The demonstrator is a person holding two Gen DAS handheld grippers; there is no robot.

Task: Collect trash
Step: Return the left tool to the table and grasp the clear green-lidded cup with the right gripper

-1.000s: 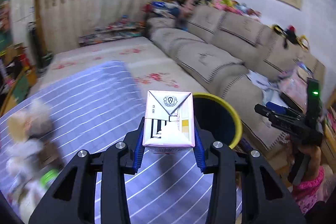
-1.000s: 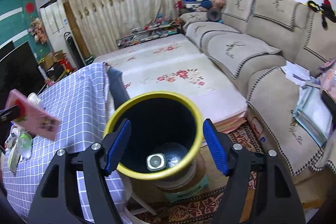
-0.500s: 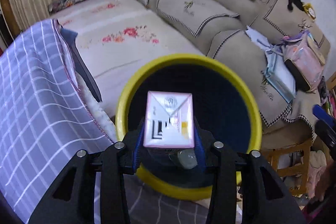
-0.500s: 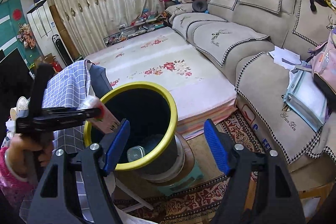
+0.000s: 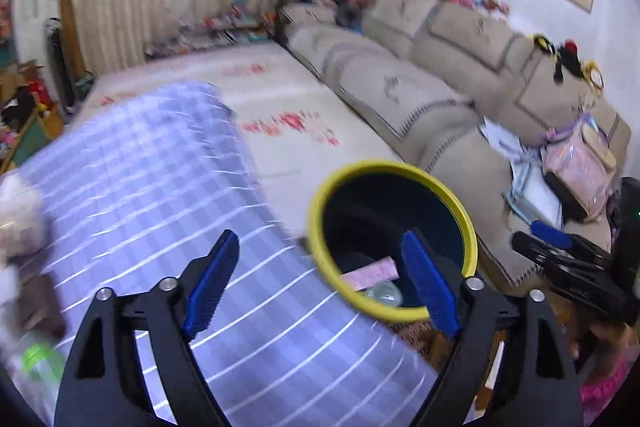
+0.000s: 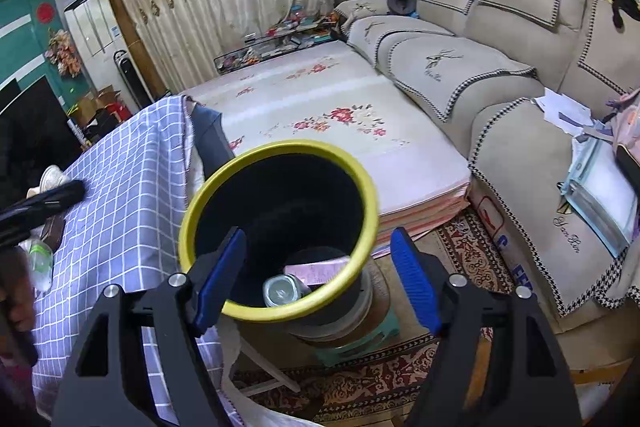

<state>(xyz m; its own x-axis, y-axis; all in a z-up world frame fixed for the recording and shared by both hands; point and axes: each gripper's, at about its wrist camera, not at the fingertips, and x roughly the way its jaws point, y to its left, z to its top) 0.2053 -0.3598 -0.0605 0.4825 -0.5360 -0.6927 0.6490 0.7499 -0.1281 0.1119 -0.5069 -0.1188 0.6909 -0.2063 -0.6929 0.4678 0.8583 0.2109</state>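
My left gripper (image 5: 320,247) hangs over the table's edge beside the yellow-rimmed black bin (image 5: 468,227). Its jaws are opening and nothing is between them. The pink carton (image 5: 370,273) lies at the bottom of the bin next to a clear jar (image 5: 384,294). In the right wrist view my right gripper (image 6: 320,233) stands open and empty above the bin (image 6: 188,219), with the carton (image 6: 316,271) and jar (image 6: 282,291) below it. More trash sits blurred at the table's left end, including a green-capped bottle (image 5: 38,355).
A blue checked cloth (image 6: 120,195) covers the table left of the bin. The bin stands on a small stool (image 6: 360,341) over a patterned rug. A beige sofa (image 6: 500,75) with papers and a bag runs along the right. A floral mat (image 6: 320,107) lies behind.
The left gripper opened and let go of the pink carton, which now lies inside the bin. That gripper then drew back over the table. The right gripper hardly moved.
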